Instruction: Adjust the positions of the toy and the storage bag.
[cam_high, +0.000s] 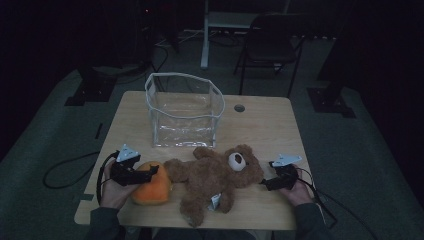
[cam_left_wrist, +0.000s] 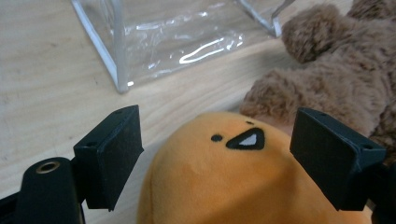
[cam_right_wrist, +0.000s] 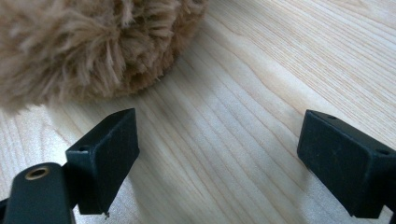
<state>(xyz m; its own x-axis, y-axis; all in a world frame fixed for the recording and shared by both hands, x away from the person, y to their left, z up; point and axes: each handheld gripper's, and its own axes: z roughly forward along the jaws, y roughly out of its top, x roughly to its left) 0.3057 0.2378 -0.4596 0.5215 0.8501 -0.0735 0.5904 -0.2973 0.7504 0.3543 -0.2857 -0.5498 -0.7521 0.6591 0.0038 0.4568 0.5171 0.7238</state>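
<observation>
A brown teddy bear (cam_high: 215, 175) lies on its back across the front of the wooden table (cam_high: 260, 125), head to the right. An orange plush toy (cam_high: 152, 187) with a small black-and-white beak rests against the bear's left side. My left gripper (cam_high: 150, 172) is open, its jaws spread on either side of the orange plush (cam_left_wrist: 224, 177) without pressing it. My right gripper (cam_high: 264, 183) is open just right of the bear's head, with bare table between its jaws and the bear's fur (cam_right_wrist: 88, 46) close ahead at the left.
A clear plastic bag (cam_high: 184, 111) with a white rim stands open behind the toys, mid-table. A round cable hole (cam_high: 239, 108) sits at the back. A dark chair (cam_high: 270, 45) and desk legs stand beyond the table. Cables trail off both sides.
</observation>
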